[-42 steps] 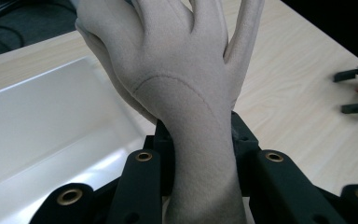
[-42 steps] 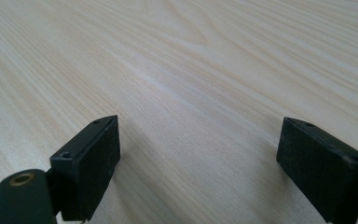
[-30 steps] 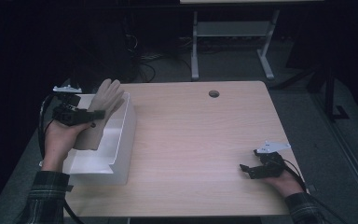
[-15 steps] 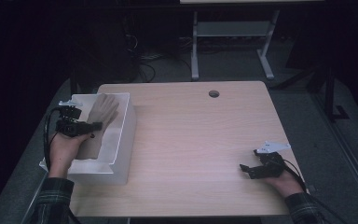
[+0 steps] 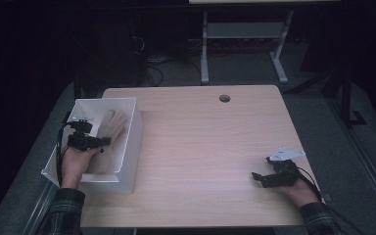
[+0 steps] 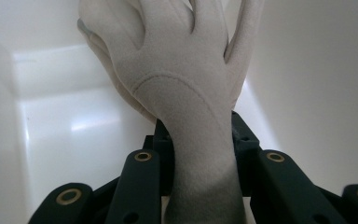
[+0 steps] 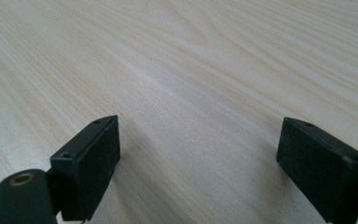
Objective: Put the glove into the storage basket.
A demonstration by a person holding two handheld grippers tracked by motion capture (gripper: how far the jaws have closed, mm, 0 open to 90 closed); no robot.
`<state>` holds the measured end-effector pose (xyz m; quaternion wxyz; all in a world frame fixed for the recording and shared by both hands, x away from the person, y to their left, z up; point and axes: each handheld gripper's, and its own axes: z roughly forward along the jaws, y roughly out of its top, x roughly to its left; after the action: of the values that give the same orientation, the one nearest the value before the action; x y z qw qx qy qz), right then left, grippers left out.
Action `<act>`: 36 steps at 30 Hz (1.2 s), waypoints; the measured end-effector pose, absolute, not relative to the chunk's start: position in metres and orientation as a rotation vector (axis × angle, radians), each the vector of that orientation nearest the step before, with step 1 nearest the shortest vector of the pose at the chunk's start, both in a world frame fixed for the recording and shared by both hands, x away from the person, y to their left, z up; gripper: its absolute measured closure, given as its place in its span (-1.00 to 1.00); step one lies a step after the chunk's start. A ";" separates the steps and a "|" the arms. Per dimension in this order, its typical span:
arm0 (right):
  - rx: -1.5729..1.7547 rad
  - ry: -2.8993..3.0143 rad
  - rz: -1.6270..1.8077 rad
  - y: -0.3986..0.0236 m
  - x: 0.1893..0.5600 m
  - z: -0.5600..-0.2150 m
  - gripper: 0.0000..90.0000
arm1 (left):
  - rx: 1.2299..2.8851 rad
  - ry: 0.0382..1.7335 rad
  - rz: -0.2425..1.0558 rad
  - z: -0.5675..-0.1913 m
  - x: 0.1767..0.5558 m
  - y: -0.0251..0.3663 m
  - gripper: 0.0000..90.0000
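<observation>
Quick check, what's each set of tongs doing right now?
Left tongs: shut on the cuff of the beige glove, inside the white bin.
Right tongs: open, holding nothing, low over the bare wooden table.

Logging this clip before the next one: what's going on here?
A person works at a table with a gripper in each hand. The left gripper is shut on a pale glove at its cuff and holds it inside the white bin at the table's left edge. The right gripper rests open on bare wood near the front right, holding nothing.
</observation>
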<state>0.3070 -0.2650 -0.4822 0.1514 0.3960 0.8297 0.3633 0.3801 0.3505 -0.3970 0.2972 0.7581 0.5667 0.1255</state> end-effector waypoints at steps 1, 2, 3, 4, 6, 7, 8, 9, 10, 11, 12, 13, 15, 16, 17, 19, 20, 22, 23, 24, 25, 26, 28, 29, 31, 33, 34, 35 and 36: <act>1.134 2.382 1.042 -0.265 0.307 -0.482 -0.72 | 2.019 1.517 0.332 -0.401 0.381 0.350 0.55; 1.133 2.384 1.043 -0.265 0.307 -0.482 -0.72 | 2.028 1.515 0.330 -0.403 0.381 0.350 0.55; 1.133 2.384 1.043 -0.265 0.307 -0.482 -0.72 | 2.025 1.524 0.322 -0.405 0.381 0.350 0.55; 1.138 2.382 1.046 -0.265 0.307 -0.482 -0.72 | 2.036 1.527 0.312 -0.410 0.382 0.350 0.54; 1.134 2.383 1.043 -0.265 0.307 -0.482 -0.72 | 2.044 1.526 0.304 -0.413 0.383 0.350 0.53; 1.133 2.384 1.043 -0.265 0.307 -0.482 -0.72 | 2.059 1.532 0.298 -0.416 0.383 0.349 0.51; 1.133 2.385 1.043 -0.265 0.307 -0.482 -0.72 | 2.065 1.530 0.302 -0.417 0.384 0.349 0.50; 1.133 2.385 1.043 -0.265 0.307 -0.482 -0.72 | 2.065 1.530 0.302 -0.417 0.384 0.349 0.48; 1.133 2.384 1.043 -0.265 0.307 -0.482 -0.72 | 2.078 1.528 0.303 -0.418 0.384 0.347 0.45; 1.133 2.384 1.043 -0.265 0.307 -0.482 -0.72 | 2.078 1.528 0.303 -0.418 0.384 0.347 0.41; 1.133 2.384 1.043 -0.265 0.307 -0.482 -0.72 | 2.085 1.528 0.303 -0.419 0.385 0.347 0.41; 1.133 2.385 1.043 -0.265 0.307 -0.482 -0.72 | 2.086 1.546 0.305 -0.421 0.385 0.347 0.28; 1.133 2.385 1.044 -0.265 0.307 -0.482 -0.72 | 2.091 1.551 0.305 -0.422 0.386 0.348 0.22; 1.133 2.385 1.044 -0.265 0.307 -0.482 -0.72 | 2.079 1.550 0.299 -0.423 0.387 0.349 -0.04; 1.133 2.385 1.044 -0.265 0.307 -0.482 -0.72 | 2.079 1.550 0.299 -0.423 0.387 0.349 -0.12; 1.132 2.386 1.044 -0.265 0.307 -0.482 -0.72 | 2.057 1.550 0.346 -0.422 0.387 0.351 -0.32; 1.133 2.386 1.044 -0.265 0.307 -0.482 -0.72 | 2.051 1.550 0.353 -0.420 0.387 0.352 -0.38; 1.132 2.386 1.044 -0.265 0.307 -0.482 -0.72 | 2.056 1.554 0.367 -0.418 0.387 0.352 -0.45; 1.132 2.386 1.044 -0.265 0.307 -0.482 -0.72 | 2.057 1.554 0.393 -0.412 0.387 0.352 -0.57; 1.133 2.386 1.044 -0.265 0.307 -0.482 -0.72 | 2.048 1.547 0.405 -0.407 0.386 0.351 -0.58; 1.133 2.387 1.044 -0.265 0.307 -0.482 -0.72 | 2.042 1.541 0.414 -0.402 0.386 0.351 -0.61; 1.134 2.386 1.044 -0.265 0.307 -0.482 -0.72 | 2.042 1.541 0.414 -0.402 0.386 0.351 -0.62; 1.134 2.386 1.044 -0.265 0.307 -0.482 -0.72 | 2.038 1.513 0.432 -0.389 0.385 0.349 -0.63; 1.134 2.386 1.044 -0.264 0.307 -0.482 -0.72 | 2.030 1.494 0.446 -0.379 0.385 0.348 -0.63; 1.133 2.386 1.044 -0.264 0.307 -0.482 -0.72 | 2.031 1.479 0.451 -0.374 0.385 0.347 -0.63; 1.136 2.386 1.045 -0.264 0.306 -0.482 -0.72 | 2.031 1.438 0.464 -0.358 0.384 0.340 -0.63; 1.136 2.386 1.045 -0.264 0.307 -0.482 -0.72 | 2.024 1.425 0.467 -0.355 0.384 0.339 -0.63; 1.136 2.386 1.045 -0.264 0.306 -0.482 -0.72 | 2.019 1.412 0.463 -0.350 0.383 0.337 -0.63; 1.135 2.386 1.045 -0.264 0.307 -0.482 -0.72 | 2.015 1.402 0.461 -0.347 0.383 0.335 -0.63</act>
<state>0.3065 -0.2643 -0.4822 0.1494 0.3949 0.8303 0.3636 0.3829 0.3351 -0.3466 0.3164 0.7652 0.5326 0.1750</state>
